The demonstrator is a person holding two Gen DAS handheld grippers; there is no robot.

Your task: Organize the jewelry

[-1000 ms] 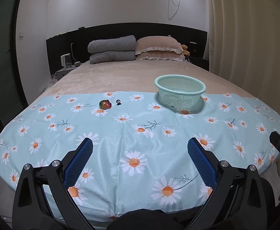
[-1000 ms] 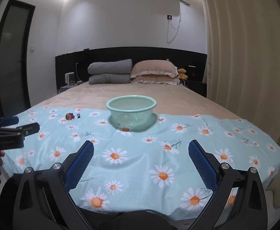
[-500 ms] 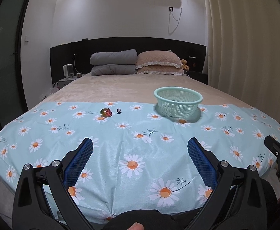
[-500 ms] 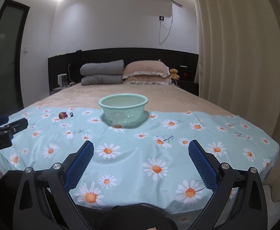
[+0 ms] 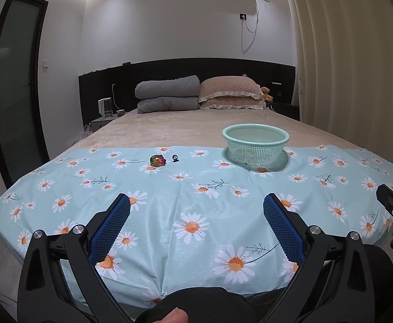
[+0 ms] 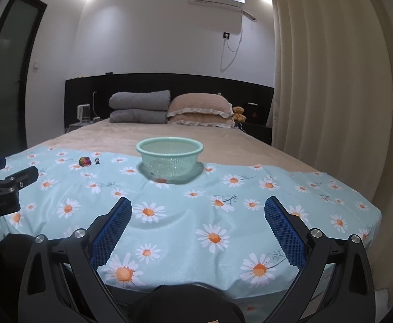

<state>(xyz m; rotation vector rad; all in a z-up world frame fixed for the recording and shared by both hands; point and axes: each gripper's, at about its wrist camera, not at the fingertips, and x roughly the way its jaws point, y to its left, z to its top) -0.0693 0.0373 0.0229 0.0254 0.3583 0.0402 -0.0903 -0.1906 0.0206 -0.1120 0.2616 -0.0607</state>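
Observation:
A multicoloured jewel piece (image 5: pixel 157 160) and a small dark ring (image 5: pixel 174 158) lie side by side on the daisy-print cloth (image 5: pixel 196 202), left of a mint mesh basket (image 5: pixel 255 145). The right wrist view shows them too: jewel piece (image 6: pixel 84 161), ring (image 6: pixel 97 161), basket (image 6: pixel 170 158). My left gripper (image 5: pixel 196 210) is open and empty, held above the near edge of the cloth. My right gripper (image 6: pixel 197 211) is open and empty, also near the bed's front edge. The basket looks empty.
The cloth covers the foot of a beige bed (image 5: pixel 169 126). Folded grey quilts (image 5: pixel 166 94) and pillows (image 5: pixel 231 94) sit at the dark headboard. A curtain (image 6: pixel 330 80) hangs at the right. A nightstand (image 5: pixel 102 121) stands at the back left.
Both grippers have tilted upward and drawn back slightly, so more of the wall and ceiling shows. The jewelry and basket have not moved. Both grippers stay open.

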